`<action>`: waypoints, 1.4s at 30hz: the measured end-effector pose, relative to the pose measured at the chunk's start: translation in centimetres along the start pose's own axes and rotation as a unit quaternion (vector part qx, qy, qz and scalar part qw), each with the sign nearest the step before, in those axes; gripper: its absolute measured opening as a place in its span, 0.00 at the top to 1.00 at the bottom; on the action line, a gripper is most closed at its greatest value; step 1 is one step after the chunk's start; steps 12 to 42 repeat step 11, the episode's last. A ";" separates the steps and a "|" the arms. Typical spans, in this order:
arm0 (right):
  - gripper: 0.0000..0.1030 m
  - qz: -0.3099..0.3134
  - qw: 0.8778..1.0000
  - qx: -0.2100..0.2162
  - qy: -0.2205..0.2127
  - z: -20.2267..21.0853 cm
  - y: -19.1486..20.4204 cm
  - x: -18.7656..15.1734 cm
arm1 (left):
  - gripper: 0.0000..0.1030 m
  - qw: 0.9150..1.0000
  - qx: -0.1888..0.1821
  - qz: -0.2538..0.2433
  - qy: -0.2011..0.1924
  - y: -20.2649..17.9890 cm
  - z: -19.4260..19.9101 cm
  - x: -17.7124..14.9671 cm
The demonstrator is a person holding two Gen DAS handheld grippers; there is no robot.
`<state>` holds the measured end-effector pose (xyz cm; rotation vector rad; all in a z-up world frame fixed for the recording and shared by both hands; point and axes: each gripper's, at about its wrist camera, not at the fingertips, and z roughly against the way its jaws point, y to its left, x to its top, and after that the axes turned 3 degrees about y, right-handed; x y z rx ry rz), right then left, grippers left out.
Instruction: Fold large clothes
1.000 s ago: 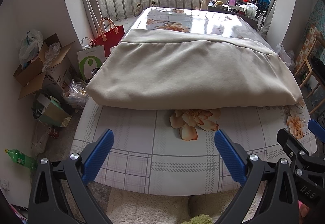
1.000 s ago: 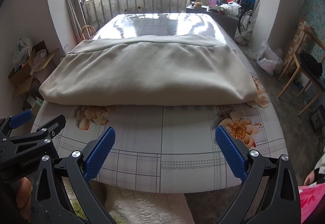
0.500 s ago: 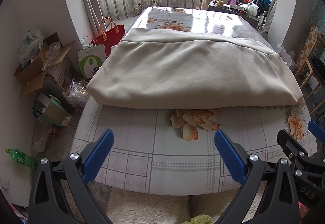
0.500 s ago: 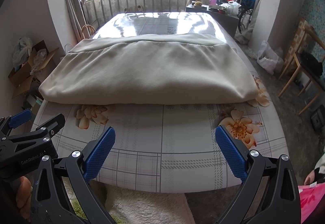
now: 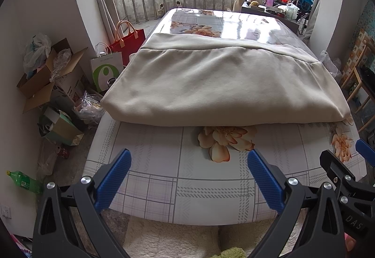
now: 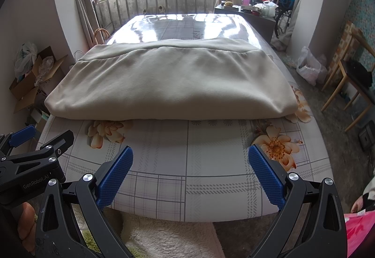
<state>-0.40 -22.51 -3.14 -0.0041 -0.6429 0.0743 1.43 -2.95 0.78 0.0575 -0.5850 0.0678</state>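
My left gripper and my right gripper both hang side by side over the near edge of the table, each with its blue-padded fingers spread wide apart and holding nothing. The large beige garment lies folded into a broad, thick rectangle across the middle of the floral plaid tablecloth, its rounded fold edge facing me and well clear of my fingertips. Off the table's left side stand a red paper bag, a white shopping bag and an open cardboard box.
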 end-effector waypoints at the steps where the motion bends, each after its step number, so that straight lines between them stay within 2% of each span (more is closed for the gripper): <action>1: 0.08 0.000 1.000 0.000 0.000 0.0 0.0 0.0 | 0.05 1.000 0.000 0.000 0.000 0.0 0.0 0.0; 42: 0.08 0.000 1.000 0.001 0.000 0.0 -0.1 0.0 | 0.05 1.000 0.000 0.000 0.000 0.1 0.0 0.0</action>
